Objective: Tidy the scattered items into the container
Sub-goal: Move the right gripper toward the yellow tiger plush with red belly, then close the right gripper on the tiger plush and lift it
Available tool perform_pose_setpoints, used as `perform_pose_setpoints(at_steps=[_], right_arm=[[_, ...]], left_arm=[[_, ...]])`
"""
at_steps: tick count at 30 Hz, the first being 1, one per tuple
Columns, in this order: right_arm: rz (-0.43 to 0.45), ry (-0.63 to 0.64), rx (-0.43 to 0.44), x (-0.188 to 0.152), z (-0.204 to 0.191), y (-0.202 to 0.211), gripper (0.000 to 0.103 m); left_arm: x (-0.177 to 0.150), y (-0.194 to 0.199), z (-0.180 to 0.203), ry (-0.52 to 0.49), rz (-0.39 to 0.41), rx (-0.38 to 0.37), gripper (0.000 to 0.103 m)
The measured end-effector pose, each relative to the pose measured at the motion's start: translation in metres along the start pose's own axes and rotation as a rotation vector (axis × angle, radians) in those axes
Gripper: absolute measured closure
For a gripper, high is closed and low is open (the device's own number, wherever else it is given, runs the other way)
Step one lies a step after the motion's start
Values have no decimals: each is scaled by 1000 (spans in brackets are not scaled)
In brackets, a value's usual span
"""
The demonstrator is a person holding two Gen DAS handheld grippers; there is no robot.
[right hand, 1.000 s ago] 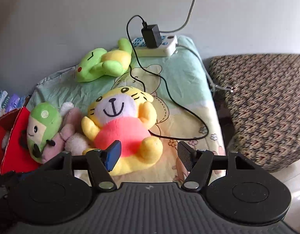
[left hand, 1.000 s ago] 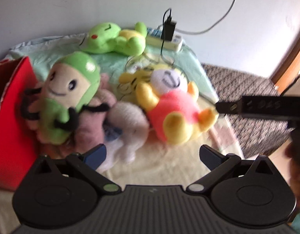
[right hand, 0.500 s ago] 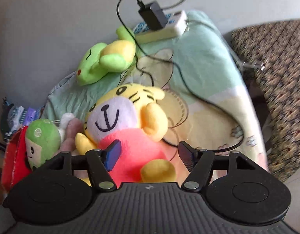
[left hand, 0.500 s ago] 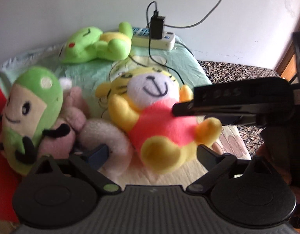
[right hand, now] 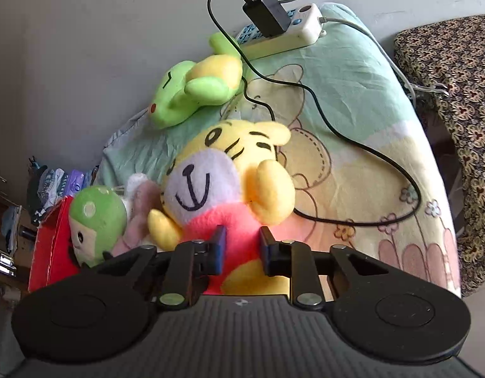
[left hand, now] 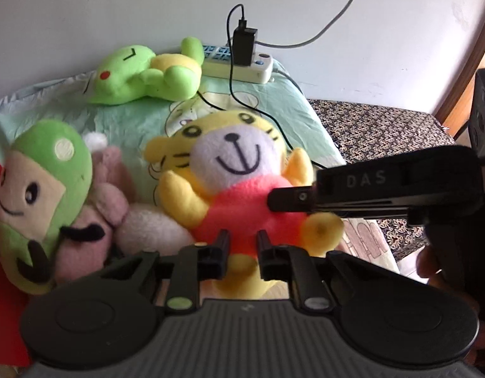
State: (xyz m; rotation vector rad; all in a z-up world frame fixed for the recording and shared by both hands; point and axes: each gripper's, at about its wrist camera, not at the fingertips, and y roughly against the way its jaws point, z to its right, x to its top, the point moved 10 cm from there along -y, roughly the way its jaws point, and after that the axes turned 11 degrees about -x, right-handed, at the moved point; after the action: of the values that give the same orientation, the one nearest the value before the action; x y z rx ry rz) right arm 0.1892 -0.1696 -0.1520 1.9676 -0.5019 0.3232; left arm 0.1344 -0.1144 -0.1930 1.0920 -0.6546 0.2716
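My left gripper (left hand: 242, 239) is pinched tight, fingers close together, pointing steeply down. My right gripper (right hand: 241, 236) is clamped too, angled down likewise. In the left view the right gripper reaches in from the right edge, my hand (left hand: 431, 263) under it.

Bed (right hand: 352, 72) carries plush toys (right hand: 195, 91), power strip (right hand: 283, 36).
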Motion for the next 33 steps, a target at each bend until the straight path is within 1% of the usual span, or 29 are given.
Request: perform_pose_setpoints(at_steps=[2, 5, 9, 10, 11, 12, 14, 15, 17, 18, 19, 20, 21, 22, 23, 24, 25, 26, 27, 28, 29, 33], right_arm=[[-3, -17, 13, -4, 2, 6, 83], [-7, -45, 26, -11, 3, 19, 85], [-14, -53, 70, -29, -3, 44, 91], [-18, -52, 78, -34, -5, 49, 93], [-22, -46, 70, -40, -6, 53, 98], [-27, -43, 52, -46, -5, 56, 100], [-42, -43, 49, -59, -3, 60, 103], [-45, -46, 41, -64, 0, 60, 103], [-11, -63, -23, -66, 12, 58, 102], [-7, -81, -40, -66, 19, 56, 98], [-9, -115, -36, -65, 24, 56, 96], [-10, -163, -11, -65, 28, 58, 88], [-8, -194, 10, -63, 30, 60, 73], [6, -208, 16, -61, 30, 62, 67], [24, -205, 6, -59, 30, 64, 53], [39, -195, -13, -56, 30, 65, 43], [49, -187, -37, -55, 31, 64, 41], [50, -187, -58, -54, 32, 63, 40], [45, -197, -65, -54, 35, 60, 40], [36, -210, -60, -55, 36, 57, 40], [22, -222, -49, -56, 37, 54, 40], [4, -217, -56, -56, 35, 40, 41]], left_arm=[[-4, 5, 2, 3, -2, -17, 92], [-10, 19, 8, 5, 5, -63, 93], [-25, 46, 25, -18, 26, -167, 95], [-30, 51, 28, -25, 27, -182, 96], [-37, 55, 29, -30, 25, -186, 96], [-43, 58, 30, -28, 21, -194, 97], [-58, 64, 30, -11, 9, -230, 98], [-66, 65, 29, 3, -1, -251, 98], [-77, 65, 28, 33, -10, -293, 97], [-79, 66, 27, 40, -5, -301, 97], [-79, 67, 26, 40, 5, -298, 94], [-79, 67, 24, 37, 14, -285, 80], [-78, 66, 21, 35, 22, -268, 68], [-76, 65, 19, 34, 30, -252, 49], [-75, 64, 17, 31, 37, -240, 41], [-74, 63, 16, 24, 40, -232, 38], [-72, 62, 16, 16, 41, -228, 34], [-71, 61, 16, 8, 41, -224, 28], [-70, 59, 16, 0, 42, -218, 25], [-69, 57, 16, -8, 46, -213, 19], [-67, 54, 15, -14, 50, -209, 15], [-59, 41, 10, 13, 45, -216, 14]])
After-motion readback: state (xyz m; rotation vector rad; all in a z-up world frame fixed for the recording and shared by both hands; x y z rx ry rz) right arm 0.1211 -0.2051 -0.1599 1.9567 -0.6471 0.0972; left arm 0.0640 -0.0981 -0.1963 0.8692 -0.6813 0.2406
